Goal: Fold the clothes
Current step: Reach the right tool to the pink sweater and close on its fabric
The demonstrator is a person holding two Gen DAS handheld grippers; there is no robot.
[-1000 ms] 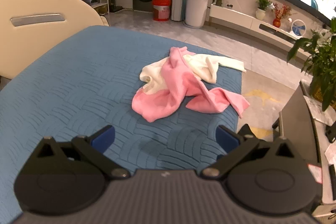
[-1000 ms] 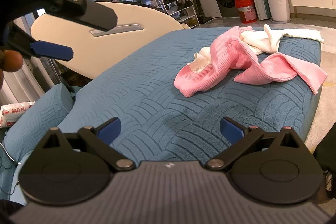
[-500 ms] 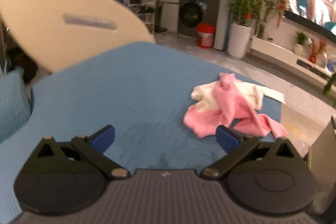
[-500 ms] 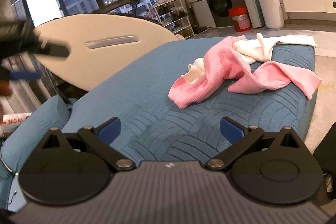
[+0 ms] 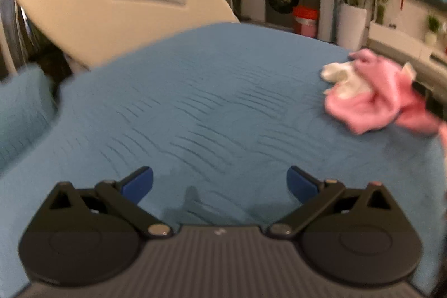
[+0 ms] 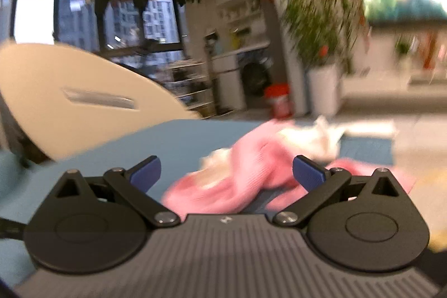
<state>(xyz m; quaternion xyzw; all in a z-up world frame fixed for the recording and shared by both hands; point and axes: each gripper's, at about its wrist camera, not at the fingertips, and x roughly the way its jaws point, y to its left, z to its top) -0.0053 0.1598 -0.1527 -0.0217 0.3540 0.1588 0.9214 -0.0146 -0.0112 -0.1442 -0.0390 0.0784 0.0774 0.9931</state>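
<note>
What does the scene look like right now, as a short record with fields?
surface: blue quilted bed cover
garment: pink and white garment, crumpled, unfolded
left hand-held gripper: open, empty, over bare cover, garment off to its right
right hand-held gripper: open, low, garment just ahead between its fingers, contact unclear
image quality: motion blur in both views

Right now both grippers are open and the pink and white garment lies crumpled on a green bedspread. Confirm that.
One detail is wrong: the bedspread is blue, not green, as the left wrist view shows plainly. The rest stands: the left gripper and the right gripper are both open, and the pink and white garment lies crumpled on that bedspread.
</note>
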